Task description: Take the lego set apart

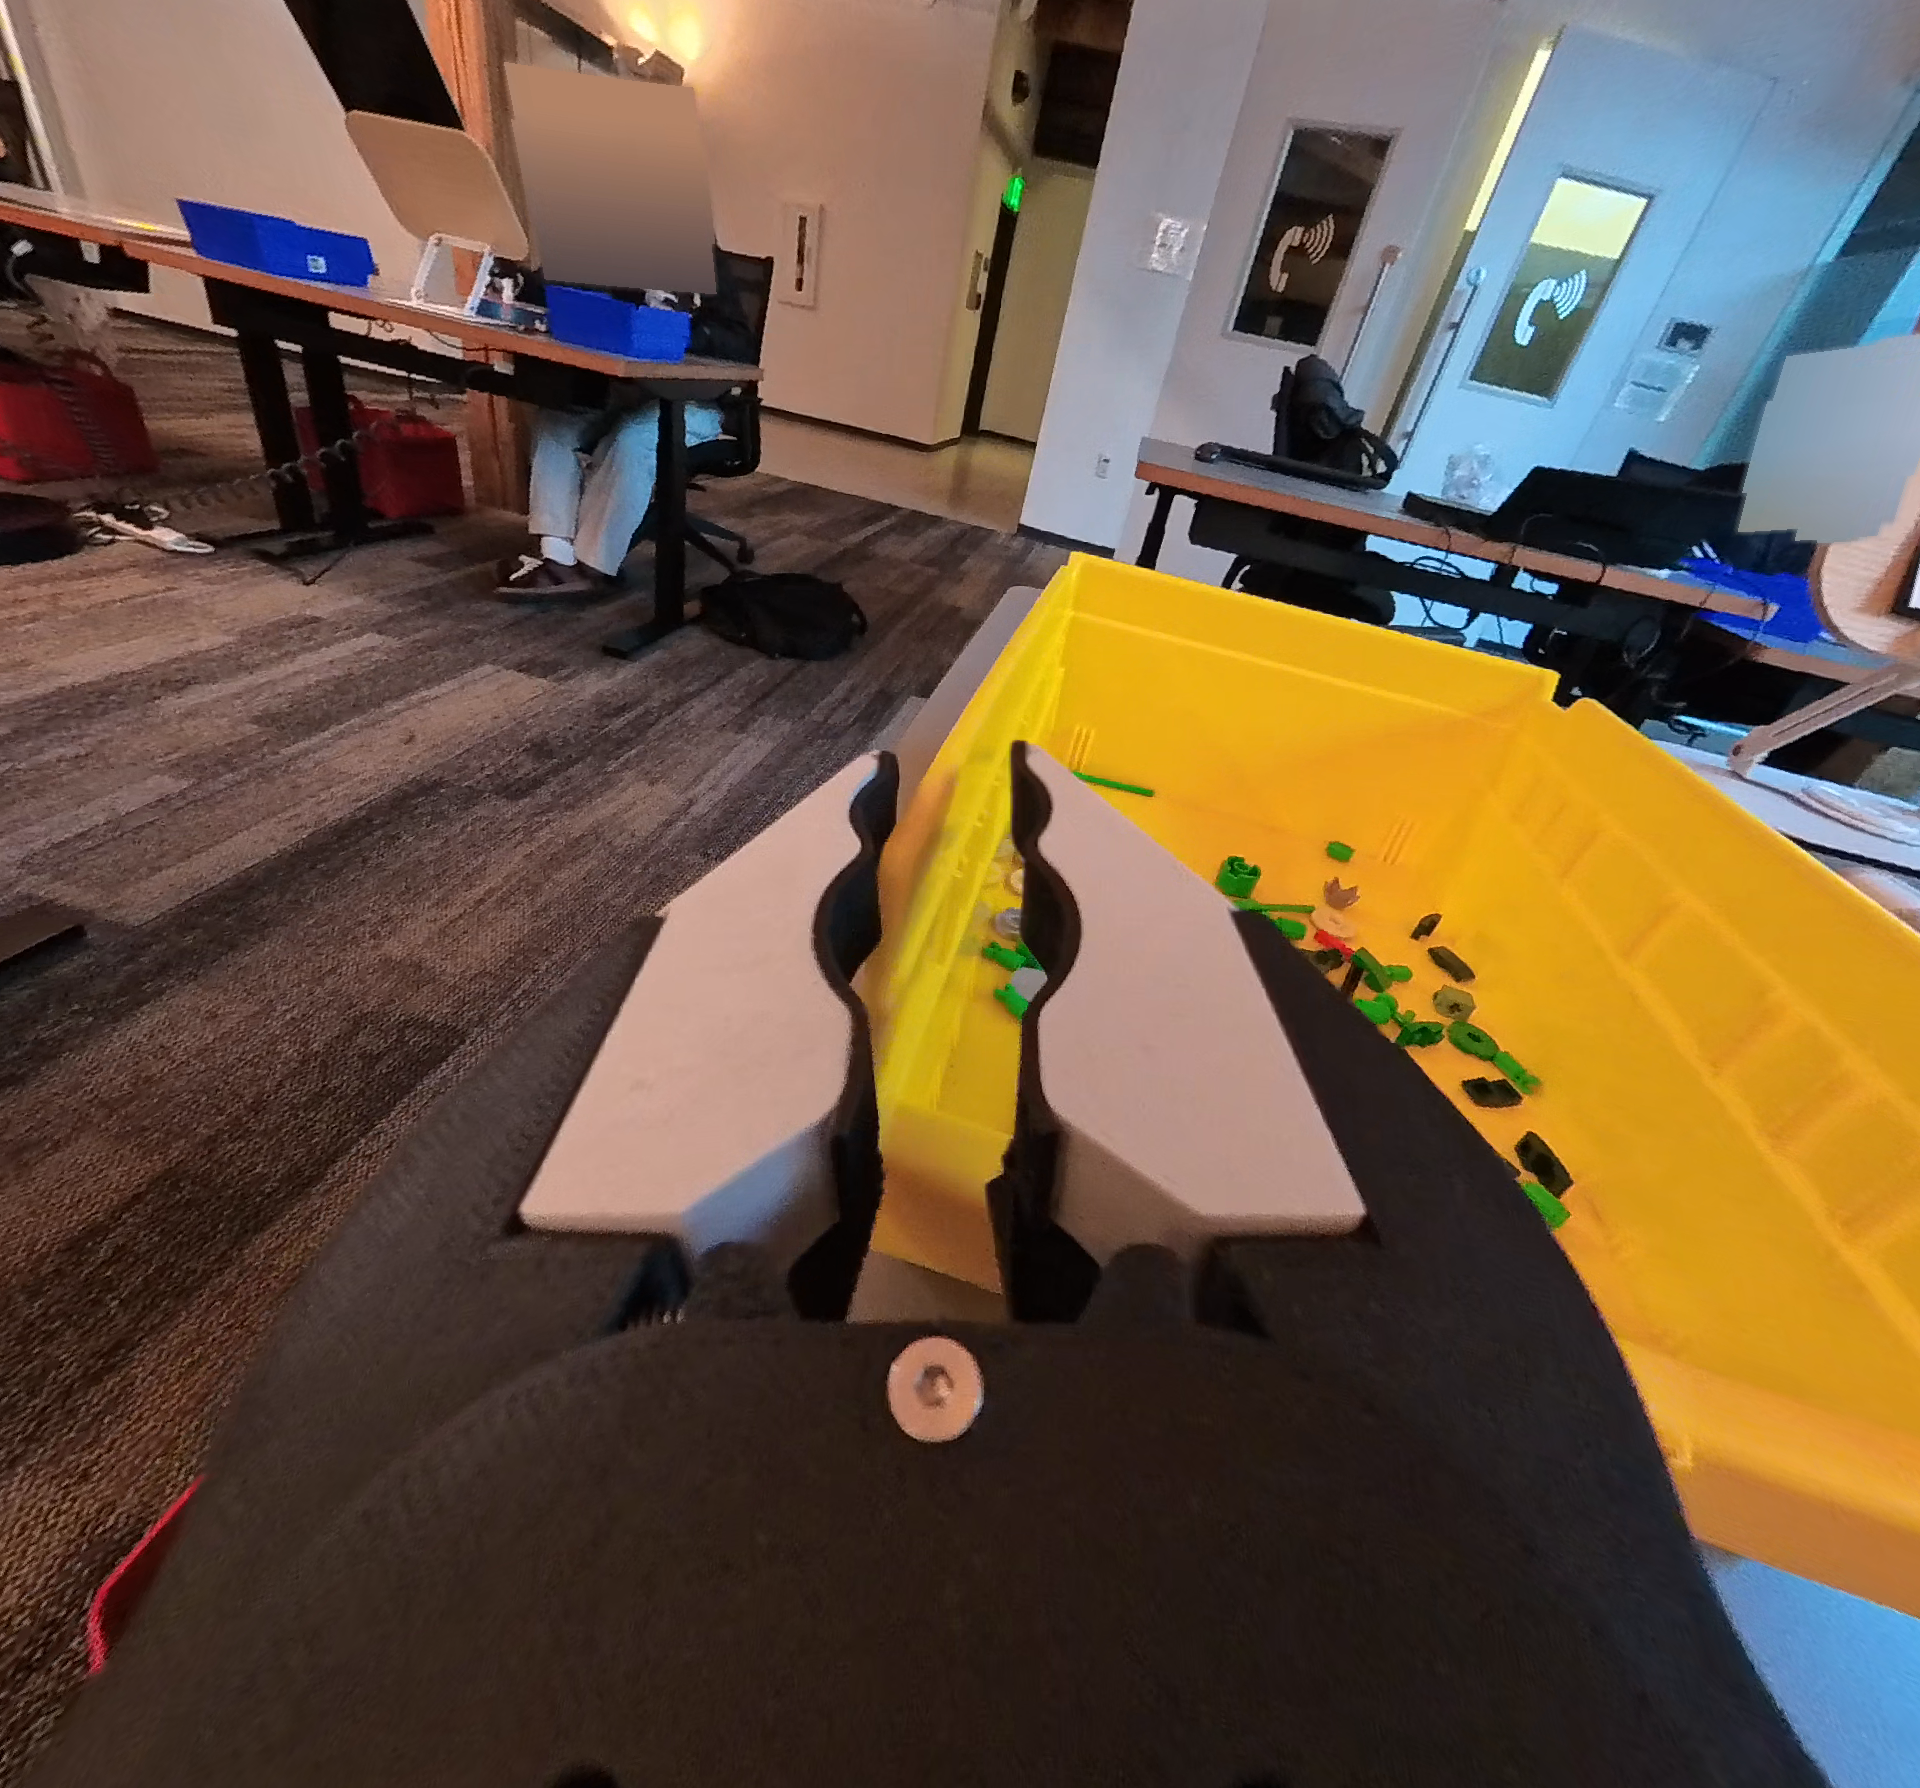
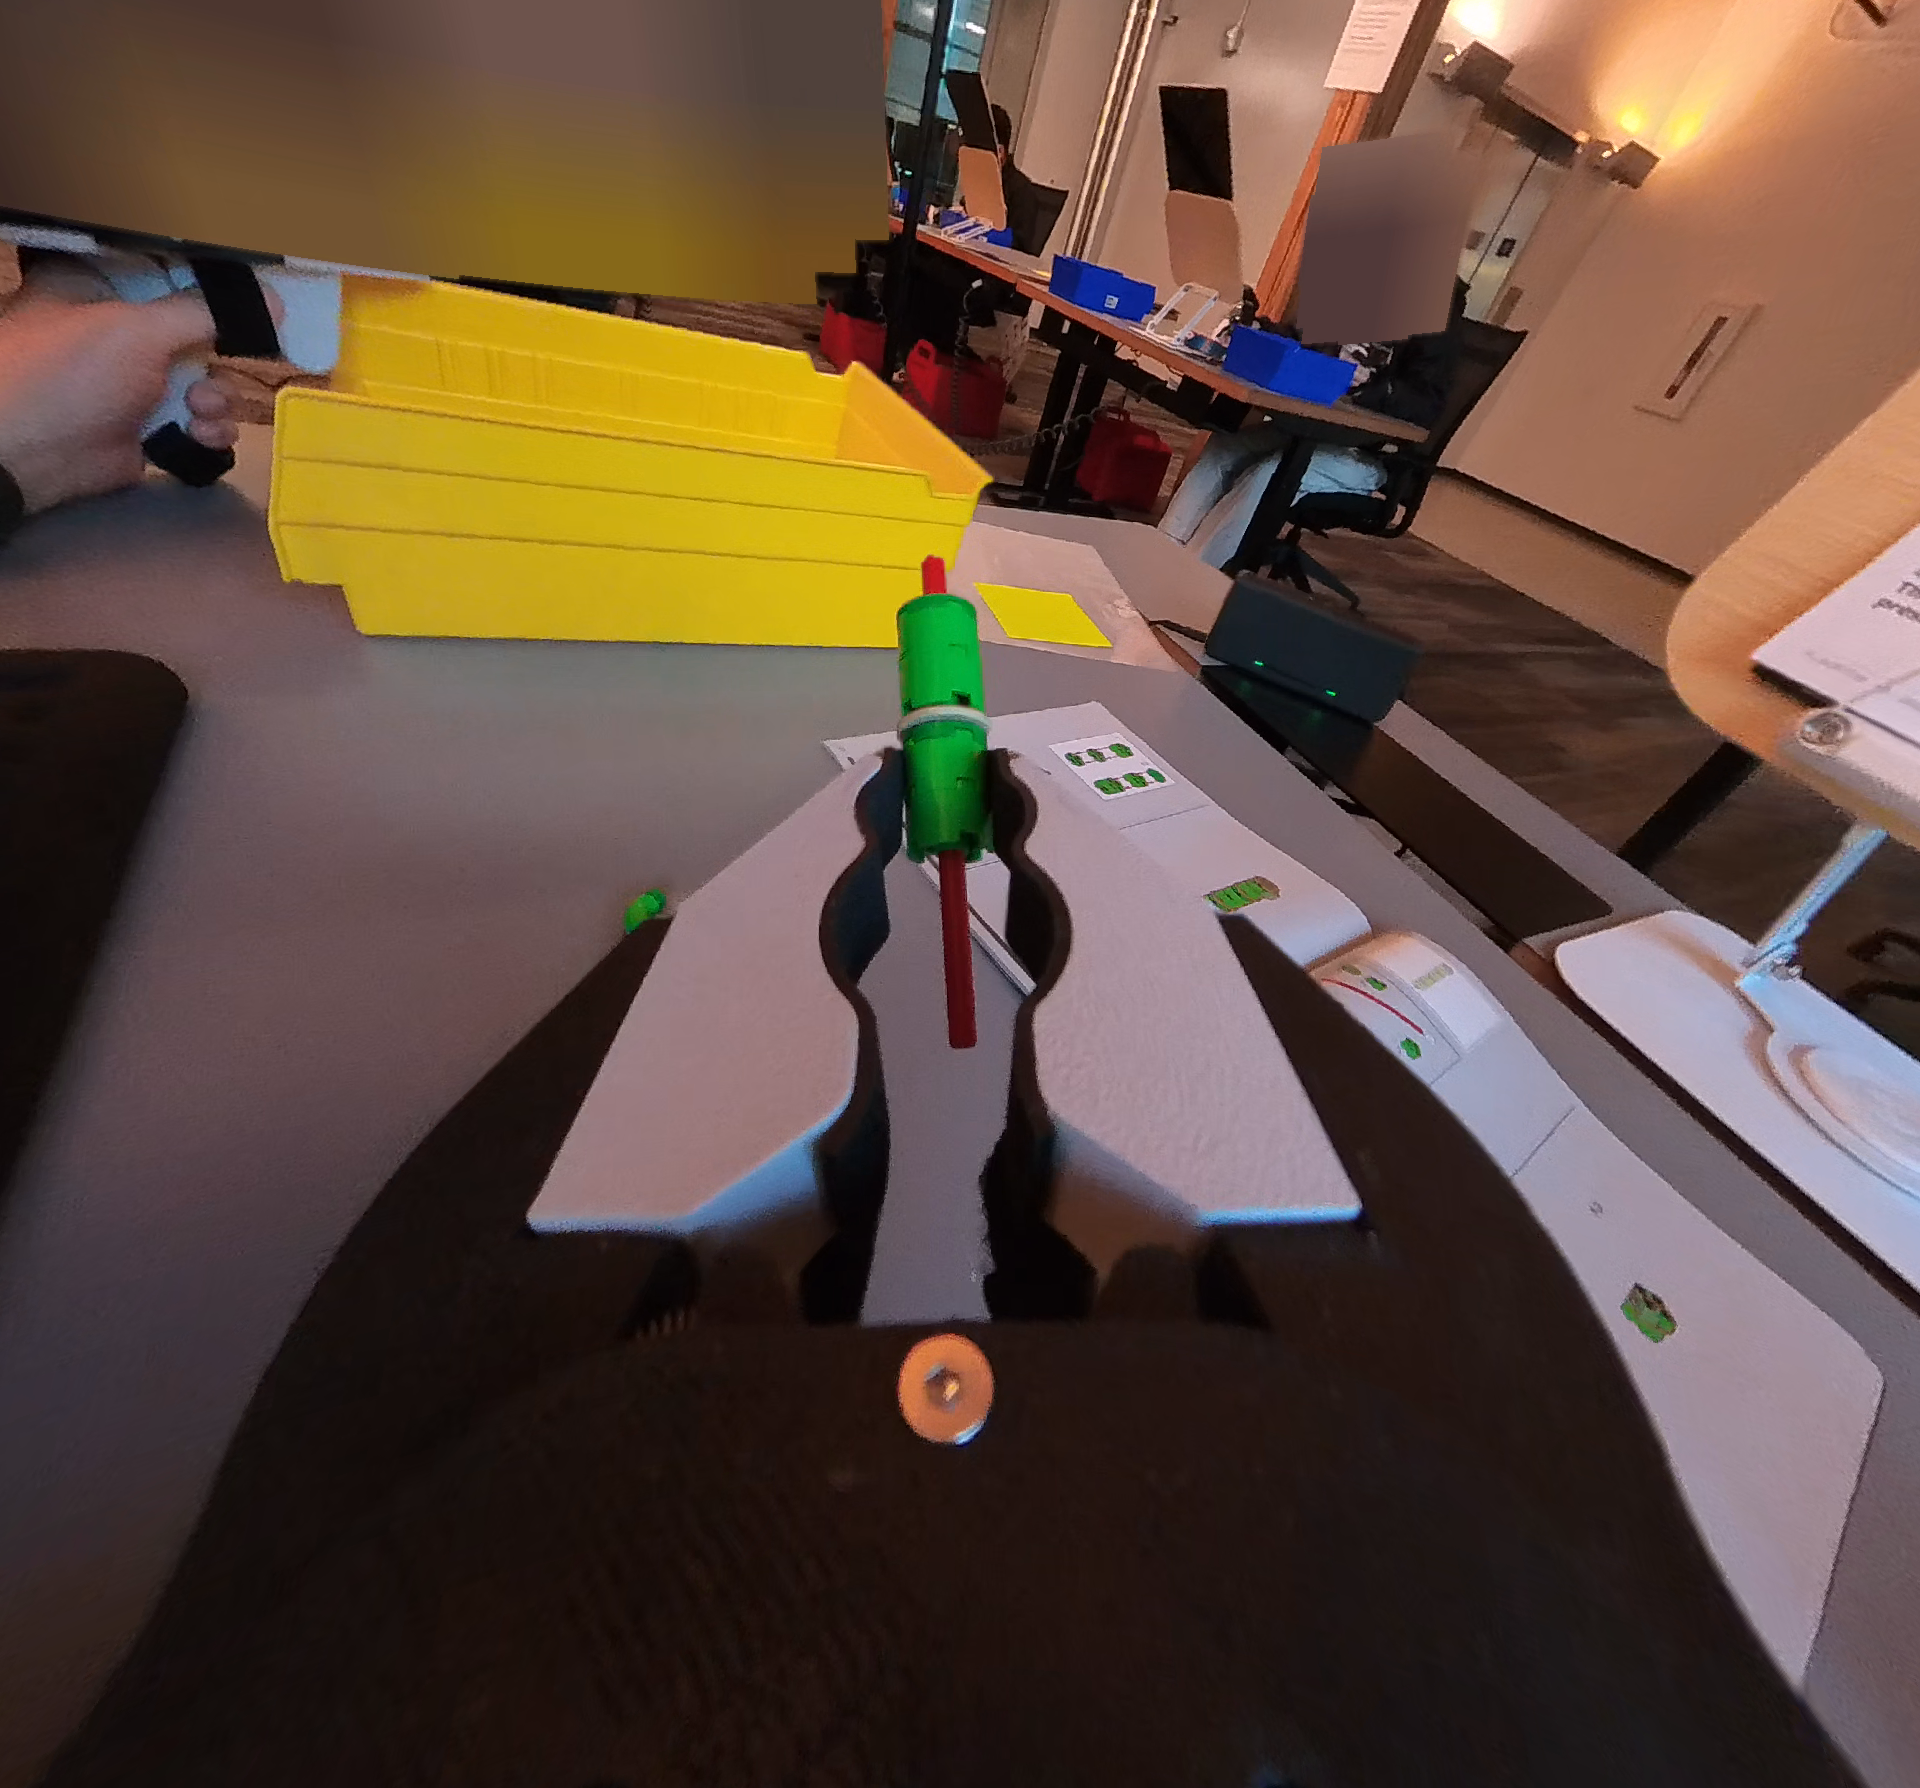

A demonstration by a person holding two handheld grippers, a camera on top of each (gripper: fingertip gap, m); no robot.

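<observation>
My right gripper (image 2: 943,782) is shut on a lego assembly (image 2: 940,699): a stack of green round pieces with a white ring, threaded on a red axle (image 2: 956,959). It holds the assembly upright above the grey table (image 2: 416,803). My left gripper (image 1: 954,772) is open and empty, with its tips over the near left wall of the yellow bin (image 1: 1558,907). Several loose green and dark lego pieces (image 1: 1455,1021) lie in the bin. The bin (image 2: 623,533) also shows in the right wrist view, with a hand (image 2: 94,388) holding the left gripper behind its left end.
Instruction pages (image 2: 1122,772) lie under and right of the right gripper. A small green piece (image 2: 644,907) sits on the table at its left. A yellow card (image 2: 1039,614), a black box (image 2: 1309,647), a black mat (image 2: 73,803) and a white lamp base (image 2: 1766,1042) lie around. Tip to tip, the grippers are about 45 centimeters apart.
</observation>
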